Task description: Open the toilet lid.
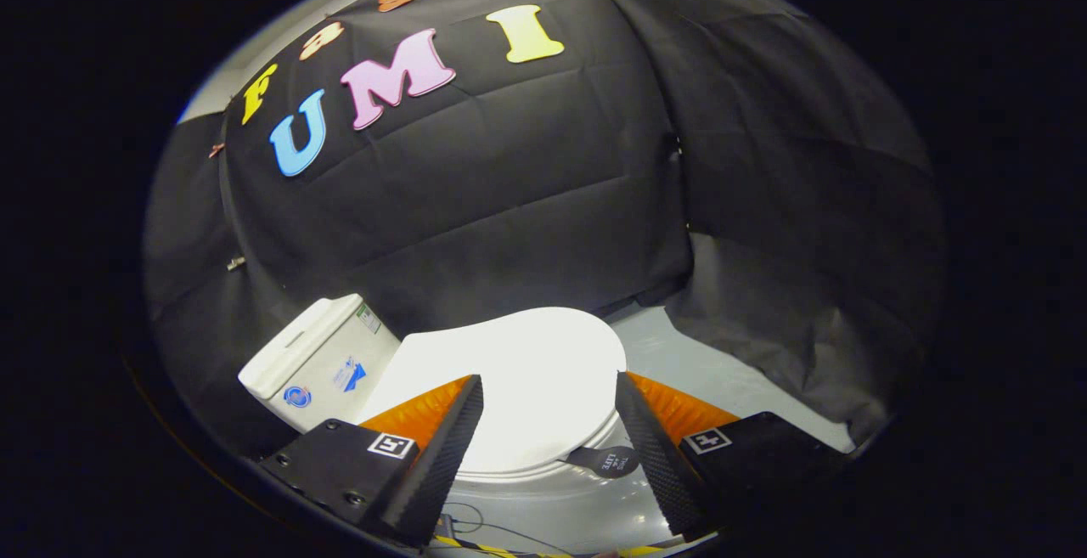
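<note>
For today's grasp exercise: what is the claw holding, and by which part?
Nothing. The claw is open above the closed toilet lid, its dark pull tab untouched.

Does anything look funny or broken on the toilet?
Nothing looks broken or spilled. The white oval toilet lid lies flat and shut, with a small dark round pull tab sticking out at its front edge. The white boxy tank sits behind it. The gripper hovers open above the lid, touching nothing.
</note>
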